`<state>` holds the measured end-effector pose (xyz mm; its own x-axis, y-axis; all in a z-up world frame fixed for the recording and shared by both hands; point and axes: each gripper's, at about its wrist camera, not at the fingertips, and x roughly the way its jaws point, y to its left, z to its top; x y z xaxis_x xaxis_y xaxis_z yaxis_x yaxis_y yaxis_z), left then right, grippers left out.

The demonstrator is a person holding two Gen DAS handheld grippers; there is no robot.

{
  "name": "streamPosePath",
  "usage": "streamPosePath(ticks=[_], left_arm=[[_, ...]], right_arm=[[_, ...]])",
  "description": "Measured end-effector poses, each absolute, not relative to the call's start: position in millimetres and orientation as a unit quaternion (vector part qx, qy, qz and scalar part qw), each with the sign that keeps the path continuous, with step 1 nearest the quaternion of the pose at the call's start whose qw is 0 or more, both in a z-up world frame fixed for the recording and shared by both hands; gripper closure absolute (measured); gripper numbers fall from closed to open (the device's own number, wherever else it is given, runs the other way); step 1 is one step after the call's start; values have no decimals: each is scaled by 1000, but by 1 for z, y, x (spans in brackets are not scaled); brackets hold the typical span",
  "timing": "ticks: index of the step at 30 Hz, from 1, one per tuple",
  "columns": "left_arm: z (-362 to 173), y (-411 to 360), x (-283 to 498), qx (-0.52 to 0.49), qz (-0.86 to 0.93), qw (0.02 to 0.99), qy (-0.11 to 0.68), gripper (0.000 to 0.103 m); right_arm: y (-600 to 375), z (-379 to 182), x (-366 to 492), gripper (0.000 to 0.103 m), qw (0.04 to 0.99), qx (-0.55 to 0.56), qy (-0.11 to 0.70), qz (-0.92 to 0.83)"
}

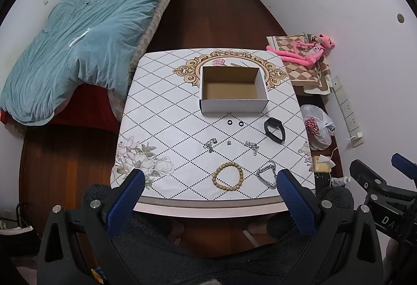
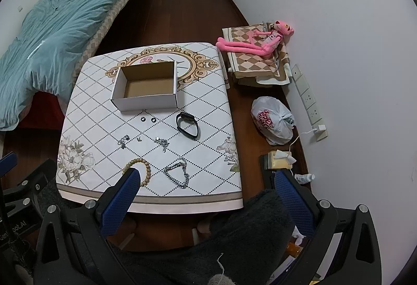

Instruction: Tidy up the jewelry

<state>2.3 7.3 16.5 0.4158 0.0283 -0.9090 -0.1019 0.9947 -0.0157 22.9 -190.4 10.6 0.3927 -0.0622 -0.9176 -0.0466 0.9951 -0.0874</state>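
Observation:
An open cardboard box (image 1: 233, 105) (image 2: 146, 102) stands empty on the patterned table (image 1: 161, 128) (image 2: 86, 118). In front of it lie two black rings (image 1: 234, 123) (image 2: 147, 119), a black wristband (image 1: 274, 129) (image 2: 187, 125), small silver pieces (image 1: 210, 145) (image 2: 161, 143), a wooden bead bracelet (image 1: 228, 179) (image 2: 142, 166) and a silver chain bracelet (image 1: 267, 175) (image 2: 178, 174). My left gripper (image 1: 209, 178) is open and empty above the table's near edge. My right gripper (image 2: 206, 178) is open and empty, also held back from the table.
A bed with a blue duvet (image 1: 78, 45) lies left. A pink plush toy (image 1: 305, 50) sits on folded cloth at the right, near a plastic bag (image 1: 316, 128), a tissue pack (image 2: 278, 158) and a wall power strip (image 2: 307, 100).

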Motion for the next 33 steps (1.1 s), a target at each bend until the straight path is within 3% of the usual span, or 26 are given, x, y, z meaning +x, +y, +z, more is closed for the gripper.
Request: streamPosePath(ticks=[33], left_arm=[[26, 5, 4, -39, 37, 845, 532, 0]], right_arm=[[-192, 34, 26, 0, 840, -53, 541, -5]])
